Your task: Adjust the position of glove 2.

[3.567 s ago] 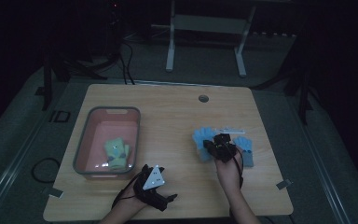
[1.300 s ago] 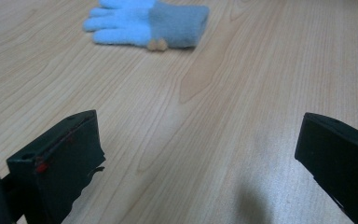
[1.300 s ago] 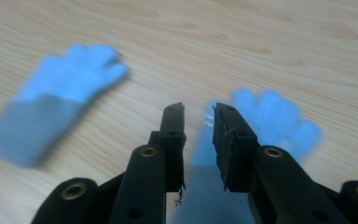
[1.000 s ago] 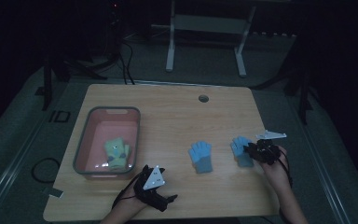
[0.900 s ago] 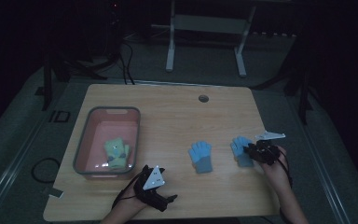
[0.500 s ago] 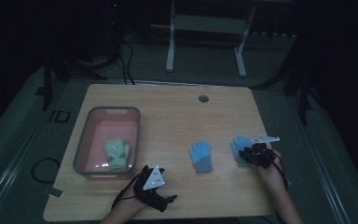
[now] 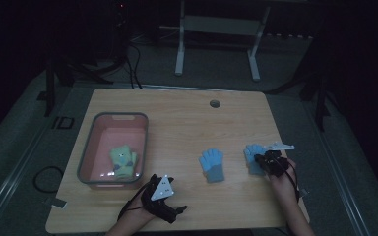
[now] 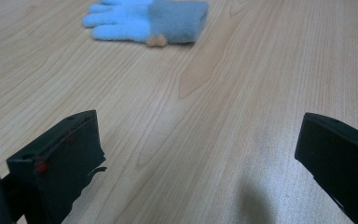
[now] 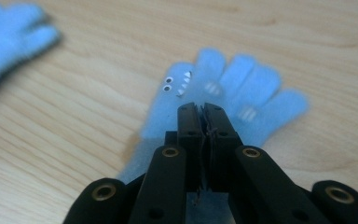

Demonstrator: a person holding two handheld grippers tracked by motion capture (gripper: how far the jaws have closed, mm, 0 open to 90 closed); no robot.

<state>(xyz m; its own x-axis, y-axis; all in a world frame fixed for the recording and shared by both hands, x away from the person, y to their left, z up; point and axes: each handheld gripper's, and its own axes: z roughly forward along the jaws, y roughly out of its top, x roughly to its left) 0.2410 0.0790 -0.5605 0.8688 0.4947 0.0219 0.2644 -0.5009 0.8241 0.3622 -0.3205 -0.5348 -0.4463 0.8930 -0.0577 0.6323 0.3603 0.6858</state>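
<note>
Blue glove (image 7: pixel 254 156) on pale wooden table (image 7: pixel 187 118), dark room, grey floor (image 7: pixel 24 147)

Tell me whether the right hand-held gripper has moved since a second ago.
Yes. The right hand-held gripper shifted slightly left, away from the table edge, over the glove.

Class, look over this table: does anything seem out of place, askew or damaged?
Nothing looks damaged or spilled. The two blue gloves lie apart: one alone mid-table, the other under the shut right hand-held gripper. A yellow-green glove sits in the pink bin.
</note>
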